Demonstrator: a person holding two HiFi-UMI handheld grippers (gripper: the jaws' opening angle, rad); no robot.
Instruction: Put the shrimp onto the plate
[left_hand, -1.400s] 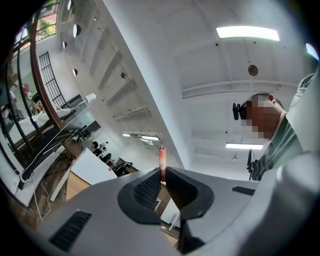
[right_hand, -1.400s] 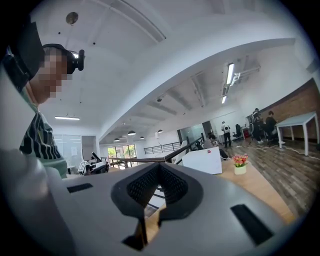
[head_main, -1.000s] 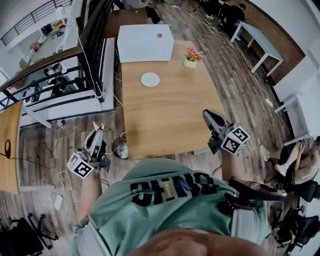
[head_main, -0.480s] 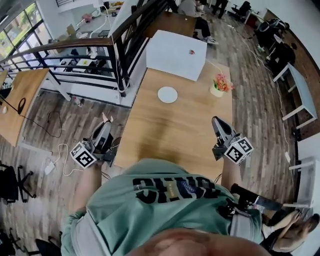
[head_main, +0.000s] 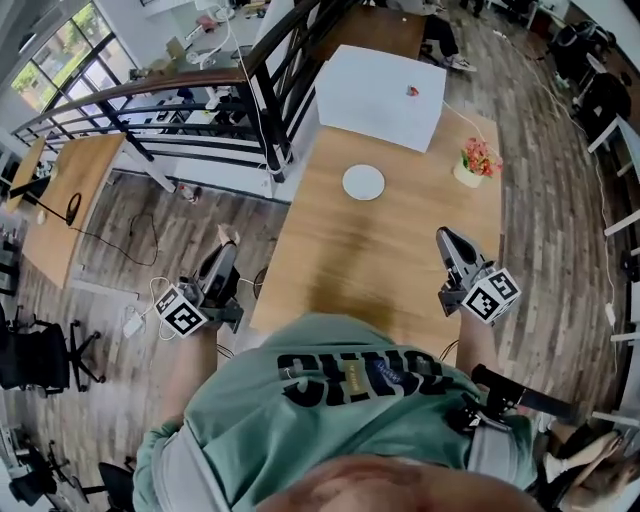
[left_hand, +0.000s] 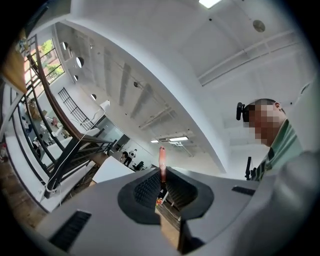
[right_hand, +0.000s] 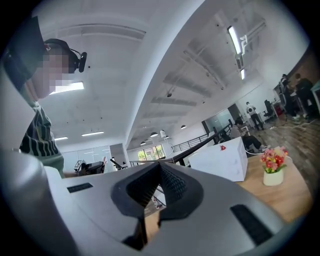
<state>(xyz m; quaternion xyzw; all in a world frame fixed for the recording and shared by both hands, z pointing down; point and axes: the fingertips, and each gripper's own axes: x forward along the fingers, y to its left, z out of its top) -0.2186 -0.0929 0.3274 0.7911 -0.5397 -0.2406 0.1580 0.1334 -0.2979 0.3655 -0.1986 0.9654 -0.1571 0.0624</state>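
Left tongs (head_main: 224, 250): clamped on the shrimp (left_hand: 162, 159), off the table's (head_main: 380, 250) left edge.
Right tongs (head_main: 446, 237): pressed together, empty, over the table's right side.
Plate (head_main: 363, 182): on the table, well apart from the shrimp.
Pot (head_main: 466, 176): holding pink flowers, right of the plate.

White plate (head_main: 363, 182) on wooden table (head_main: 340, 255), flower pot (head_main: 468, 166) nearby
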